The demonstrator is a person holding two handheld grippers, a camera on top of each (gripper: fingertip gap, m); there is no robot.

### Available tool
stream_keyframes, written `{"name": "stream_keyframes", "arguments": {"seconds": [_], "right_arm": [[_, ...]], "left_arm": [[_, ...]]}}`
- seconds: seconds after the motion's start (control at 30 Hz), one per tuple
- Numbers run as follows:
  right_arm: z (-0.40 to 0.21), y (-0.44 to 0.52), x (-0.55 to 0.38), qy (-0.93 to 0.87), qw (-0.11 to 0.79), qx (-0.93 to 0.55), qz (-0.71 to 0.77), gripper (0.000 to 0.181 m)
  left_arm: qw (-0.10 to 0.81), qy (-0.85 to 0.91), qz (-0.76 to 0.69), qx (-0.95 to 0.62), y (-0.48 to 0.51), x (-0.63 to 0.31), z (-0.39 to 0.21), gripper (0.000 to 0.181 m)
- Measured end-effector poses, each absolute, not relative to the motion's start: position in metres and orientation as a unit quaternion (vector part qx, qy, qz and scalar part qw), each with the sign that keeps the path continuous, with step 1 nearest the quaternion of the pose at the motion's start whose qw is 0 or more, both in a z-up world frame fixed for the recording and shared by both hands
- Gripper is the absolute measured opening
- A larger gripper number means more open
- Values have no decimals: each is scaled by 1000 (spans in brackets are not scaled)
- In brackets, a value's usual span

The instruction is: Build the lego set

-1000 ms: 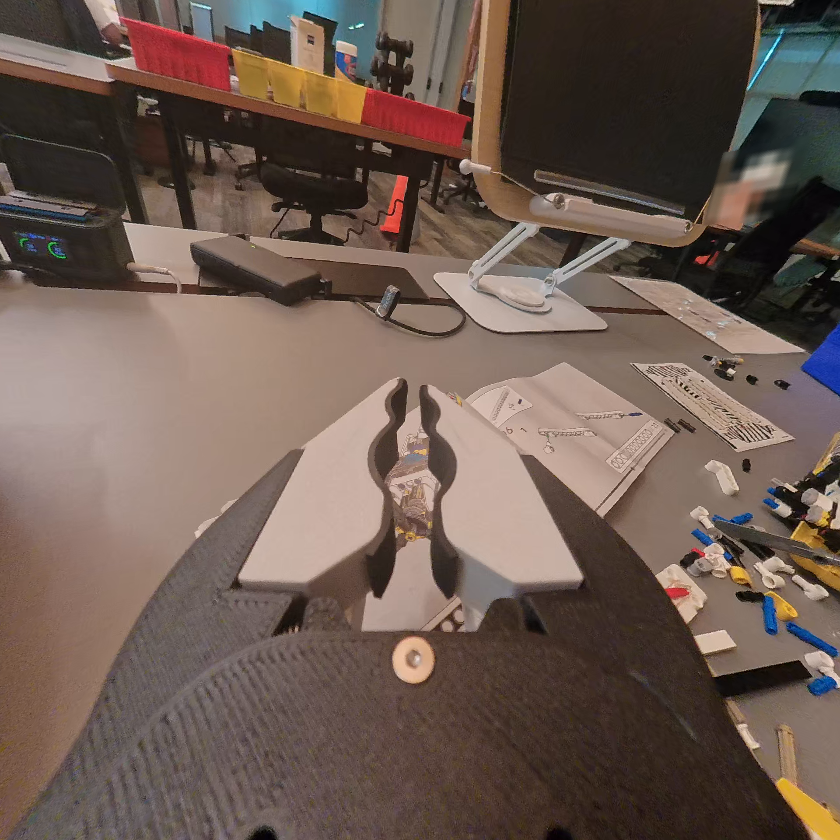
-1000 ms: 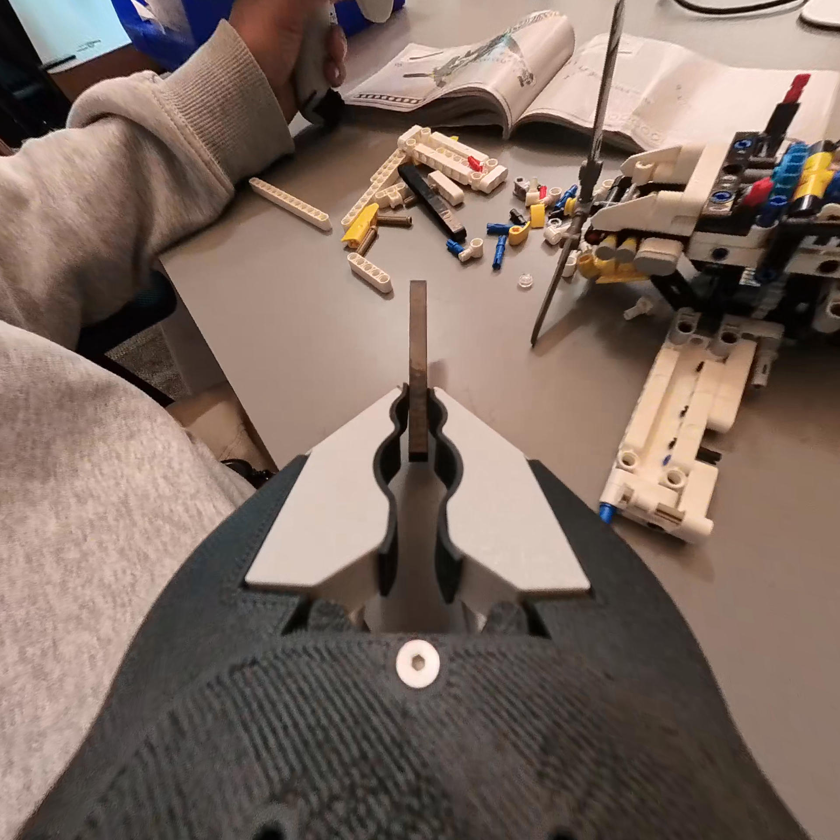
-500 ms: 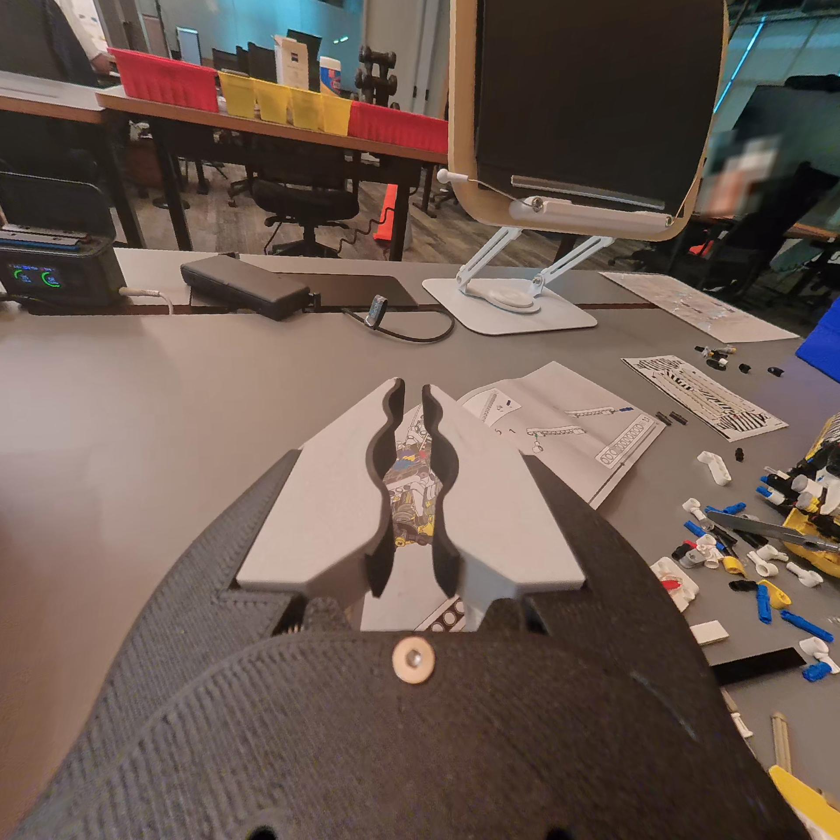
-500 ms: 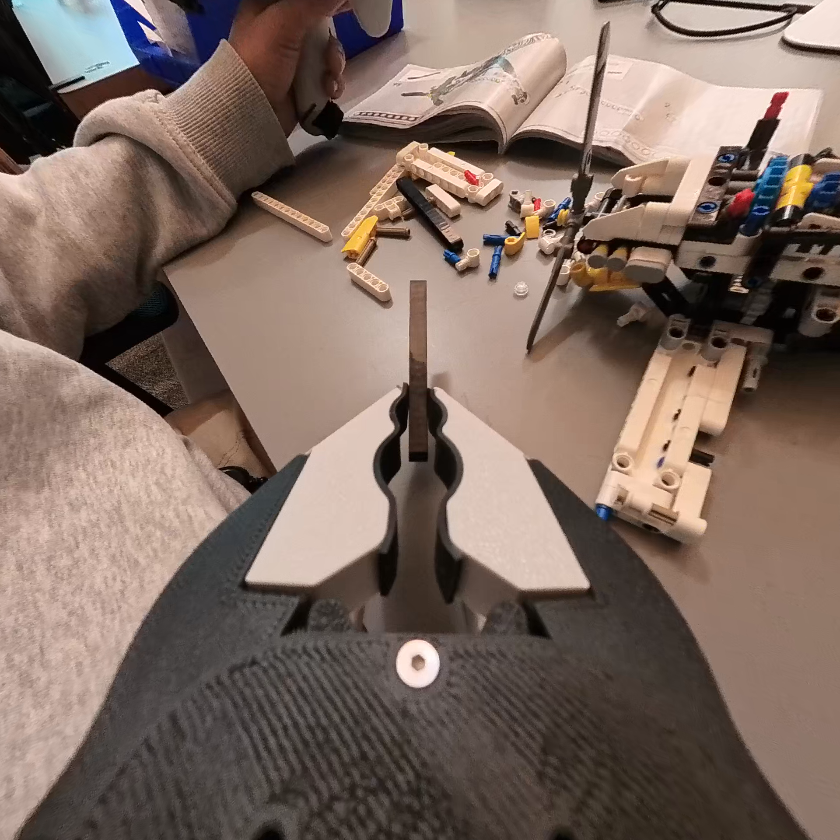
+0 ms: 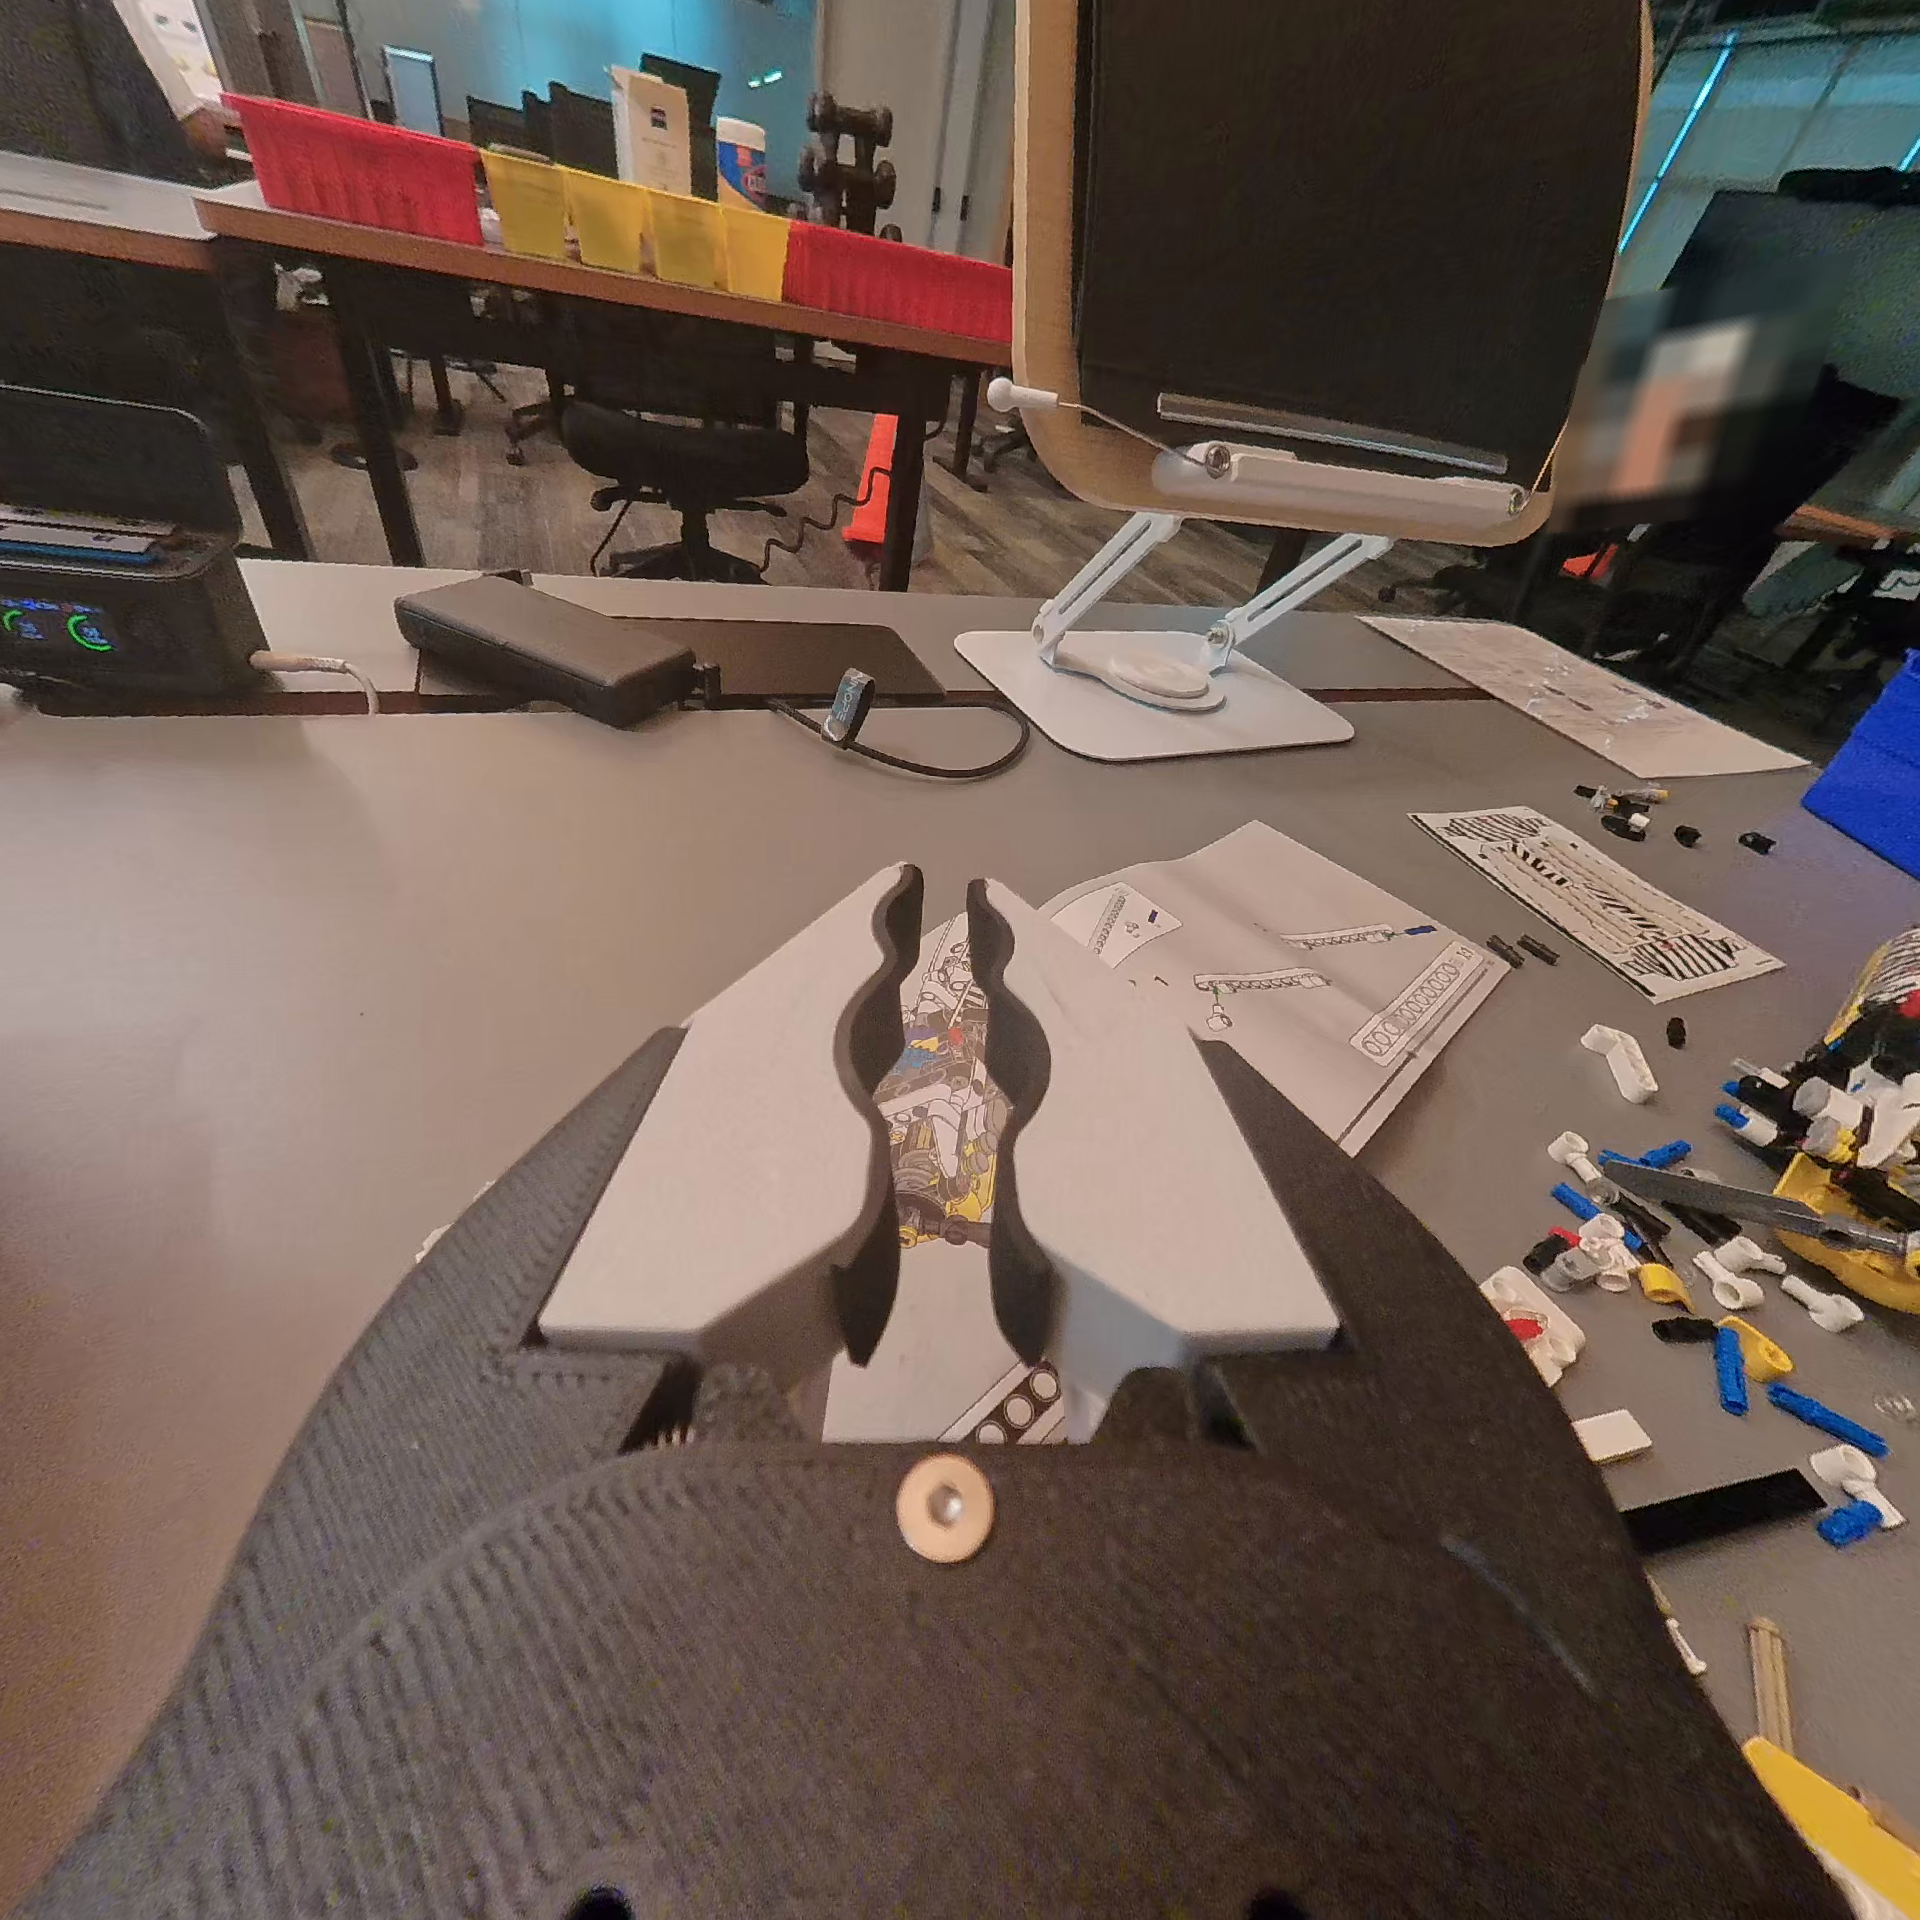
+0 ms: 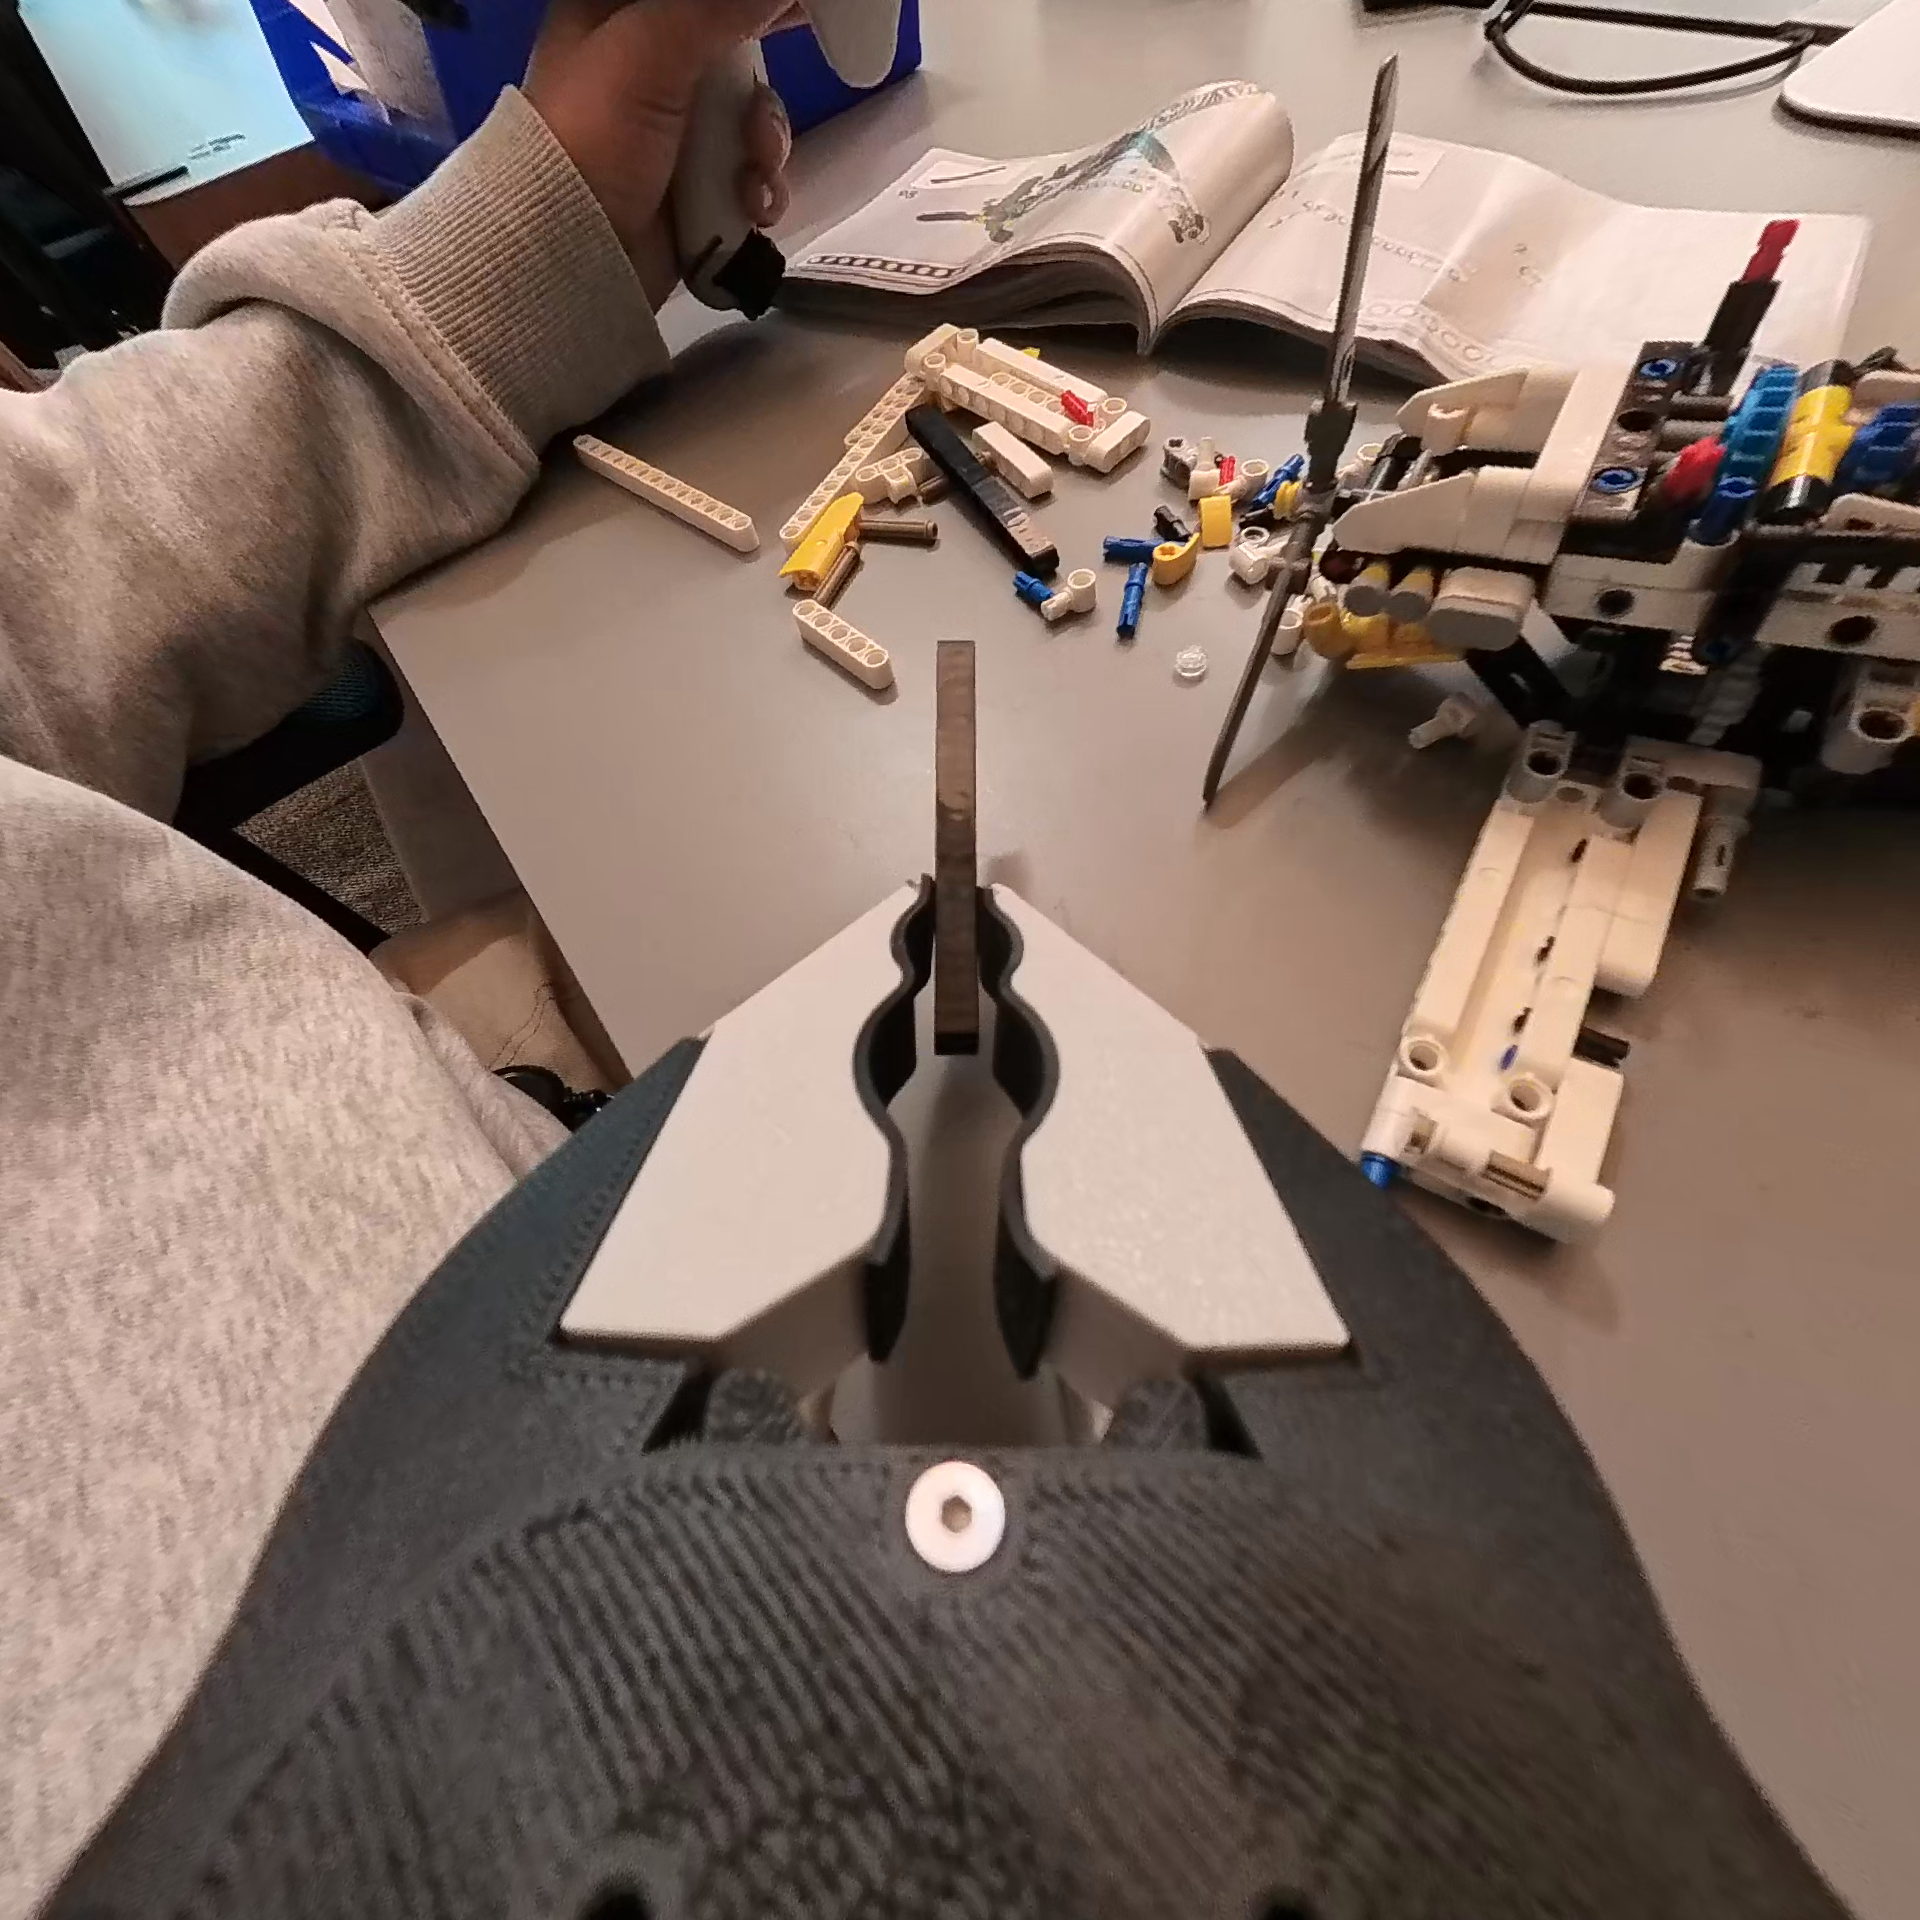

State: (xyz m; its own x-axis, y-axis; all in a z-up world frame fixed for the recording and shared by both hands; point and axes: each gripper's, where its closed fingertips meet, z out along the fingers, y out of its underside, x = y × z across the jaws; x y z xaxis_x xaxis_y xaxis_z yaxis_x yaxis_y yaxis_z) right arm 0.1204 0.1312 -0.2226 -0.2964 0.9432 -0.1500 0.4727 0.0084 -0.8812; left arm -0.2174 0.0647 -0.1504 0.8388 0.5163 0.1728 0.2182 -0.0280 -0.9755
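We keep the right gripper (image 6: 957, 914) clamped edge-on around a dark strip (image 6: 956, 790), likely for fitting to the model (image 6: 1621, 540) at 2 o'clock, while the left gripper (image 5: 943, 894), narrowly parted and empty, hovers over the manual (image 5: 1278, 977) for reference.

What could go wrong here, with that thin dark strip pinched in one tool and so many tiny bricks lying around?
The right tool grips the dark strip only near one end, so it may twist or slip when pressed into the half-built model. The model's long grey blade sticks up and could be knocked on approach. The loose small pieces lie in between and might scatter. The left tool hovers empty above the instruction booklet, not steadying the model.
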Motion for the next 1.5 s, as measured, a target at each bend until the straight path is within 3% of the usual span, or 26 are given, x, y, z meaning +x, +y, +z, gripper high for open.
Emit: {"name": "stream_keyframes", "arguments": {"seconds": [0.57, 0.83, 1.5], "right_arm": [[-222, 132, 121, -660, 257, -535, 461, 6], [-208, 144, 118, -625, 334, -534, 462, 6], [-214, 158, 113, -596, 318, -583, 452, 6]], "left_arm": [[662, -280, 125, -684, 51, -227, -141, 7], [714, -312, 129, -614, 25, -231, -117, 8], [722, -289, 129, -615, 25, -232, -107, 8]]}}
